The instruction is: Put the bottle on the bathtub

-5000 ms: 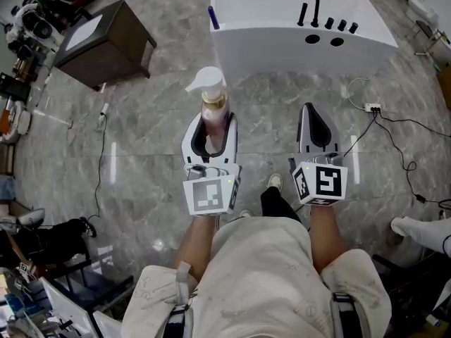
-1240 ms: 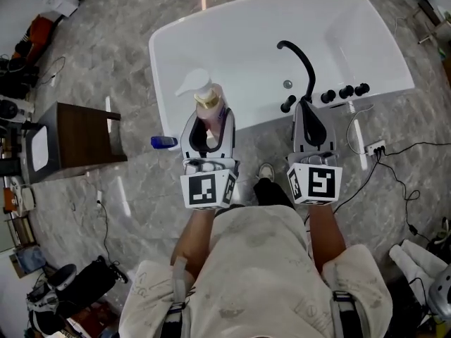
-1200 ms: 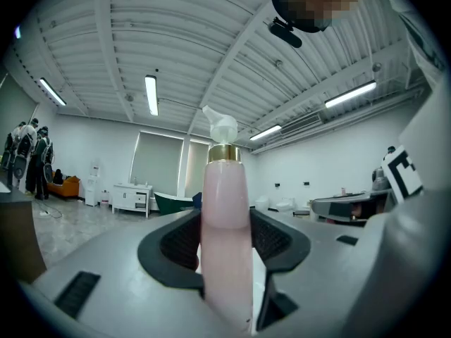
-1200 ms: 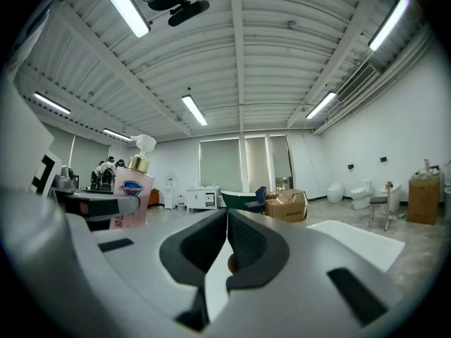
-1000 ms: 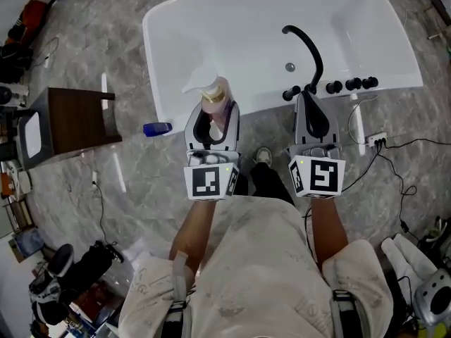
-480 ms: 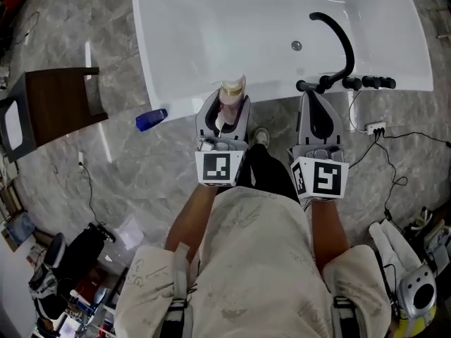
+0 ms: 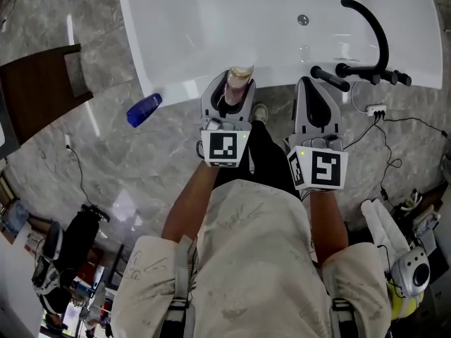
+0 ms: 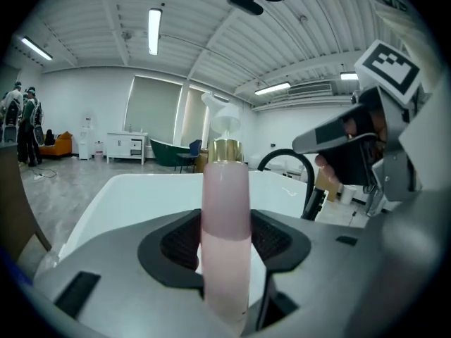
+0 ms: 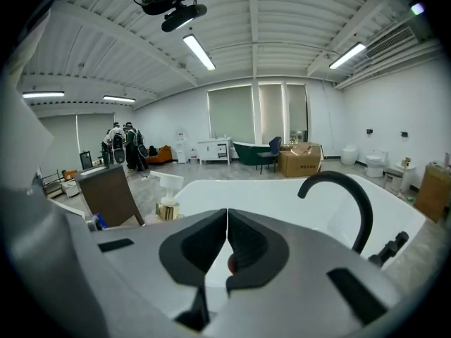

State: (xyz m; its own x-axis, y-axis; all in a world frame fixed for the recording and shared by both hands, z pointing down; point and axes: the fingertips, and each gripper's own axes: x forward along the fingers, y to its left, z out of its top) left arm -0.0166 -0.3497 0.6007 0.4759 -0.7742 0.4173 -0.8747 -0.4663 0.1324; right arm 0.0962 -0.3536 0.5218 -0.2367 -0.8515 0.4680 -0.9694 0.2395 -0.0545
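Note:
A pink pump bottle (image 7: 238,82) with a gold collar and white pump head stands upright between the jaws of my left gripper (image 7: 229,94), which is shut on it. In the left gripper view the bottle (image 8: 225,210) fills the centre, with the white bathtub (image 8: 120,192) behind it. In the head view the bottle's top overlaps the near rim of the bathtub (image 7: 183,20); I cannot tell whether it touches. My right gripper (image 7: 311,89) is shut and empty beside it, just short of the rim, near the black faucet (image 7: 377,30).
A blue bottle (image 7: 144,109) lies on the marble floor left of my grippers. A brown side table (image 7: 35,94) stands further left. Black tap handles (image 7: 366,72) sit on the tub rim. A power strip (image 7: 375,109) and cables lie at the right.
Both grippers have come up to the tub's near rim, which has drawn closer and slid up the head view. The bottle stays gripped in the left one; the right stays shut.

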